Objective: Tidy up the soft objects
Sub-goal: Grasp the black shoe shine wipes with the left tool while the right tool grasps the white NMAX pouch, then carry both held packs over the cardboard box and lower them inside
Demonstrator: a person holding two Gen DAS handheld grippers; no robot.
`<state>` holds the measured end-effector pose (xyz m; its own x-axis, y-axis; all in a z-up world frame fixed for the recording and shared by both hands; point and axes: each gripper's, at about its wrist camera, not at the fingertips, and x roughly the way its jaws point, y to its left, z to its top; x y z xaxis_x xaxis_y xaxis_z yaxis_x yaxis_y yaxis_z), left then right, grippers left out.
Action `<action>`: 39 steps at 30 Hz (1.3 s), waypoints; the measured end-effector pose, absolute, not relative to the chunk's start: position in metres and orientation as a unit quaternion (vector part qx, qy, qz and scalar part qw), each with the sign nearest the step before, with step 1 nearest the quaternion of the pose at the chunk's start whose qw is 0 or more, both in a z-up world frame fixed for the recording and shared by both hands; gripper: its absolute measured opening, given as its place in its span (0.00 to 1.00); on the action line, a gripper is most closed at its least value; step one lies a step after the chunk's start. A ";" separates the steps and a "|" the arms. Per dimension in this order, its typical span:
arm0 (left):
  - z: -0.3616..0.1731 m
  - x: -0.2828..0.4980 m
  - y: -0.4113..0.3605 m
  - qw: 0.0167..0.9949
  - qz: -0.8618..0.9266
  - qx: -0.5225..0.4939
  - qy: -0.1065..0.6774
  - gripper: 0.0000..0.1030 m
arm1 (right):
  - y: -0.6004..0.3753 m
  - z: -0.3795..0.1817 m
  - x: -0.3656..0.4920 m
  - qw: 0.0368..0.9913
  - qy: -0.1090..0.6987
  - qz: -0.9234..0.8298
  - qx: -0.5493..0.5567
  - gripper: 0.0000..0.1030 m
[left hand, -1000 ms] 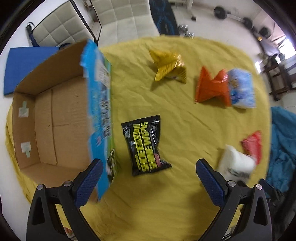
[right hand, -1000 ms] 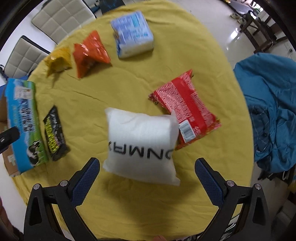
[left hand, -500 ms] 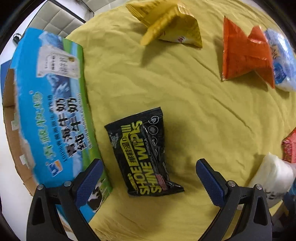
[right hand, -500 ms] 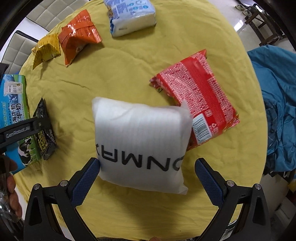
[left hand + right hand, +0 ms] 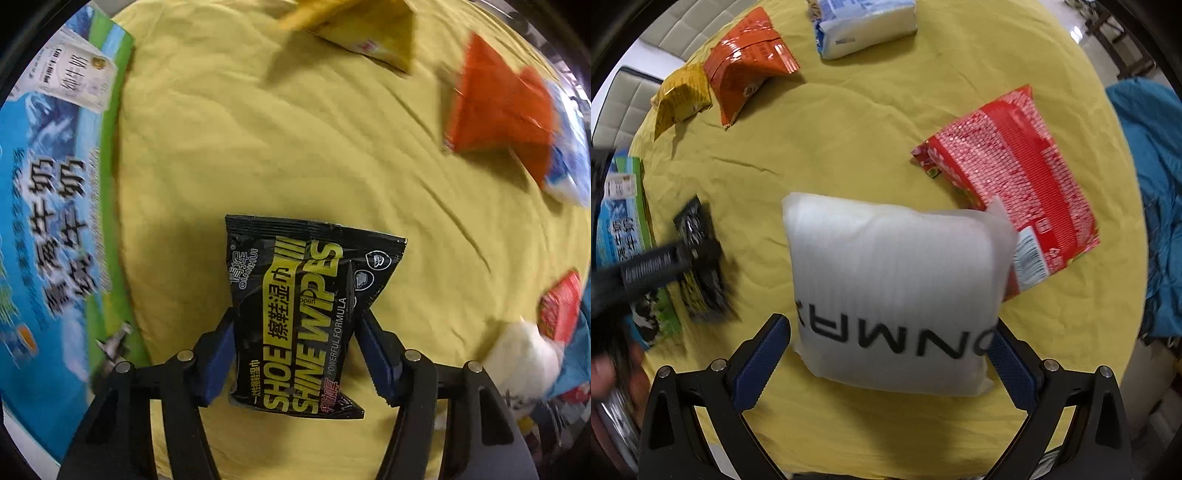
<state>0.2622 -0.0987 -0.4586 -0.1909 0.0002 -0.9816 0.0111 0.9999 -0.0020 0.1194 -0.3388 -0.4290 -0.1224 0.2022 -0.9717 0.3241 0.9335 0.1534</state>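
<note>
A black and yellow shoe wipes pack (image 5: 299, 317) lies on the yellow cloth (image 5: 277, 147). My left gripper (image 5: 295, 332) is closed on its sides, both blue pads touching it. It also shows in the right wrist view (image 5: 701, 262), partly under the left gripper. A white foam pouch (image 5: 897, 291) with black letters lies between the open fingers of my right gripper (image 5: 890, 343); the pads stand at its two sides without pressing it. It shows small in the left wrist view (image 5: 521, 354).
A blue and green milk carton box (image 5: 55, 206) stands at the left. A yellow bag (image 5: 679, 99), an orange bag (image 5: 746, 62), a blue and white pack (image 5: 864, 26) and a red packet (image 5: 1008, 177) lie on the cloth. A blue cloth (image 5: 1152, 184) lies at the right.
My left gripper has moved down onto the wipes pack and closed on it. My right gripper has come closer to the white pouch, which now sits between its fingers.
</note>
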 end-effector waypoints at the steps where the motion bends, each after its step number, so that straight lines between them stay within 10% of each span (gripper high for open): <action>1: -0.460 0.256 -0.101 0.637 -0.010 0.010 0.771 0.58 | -0.339 -0.431 0.121 0.636 0.748 -0.050 0.183 1.00; 9: -0.456 0.218 -0.104 0.656 -0.024 0.038 0.753 0.56 | -0.351 -0.439 0.125 0.633 0.744 -0.067 0.202 0.79; 39: -0.371 0.127 -0.099 0.728 -0.037 0.030 0.684 0.52 | -0.330 -0.370 0.076 0.689 0.709 -0.027 0.146 0.66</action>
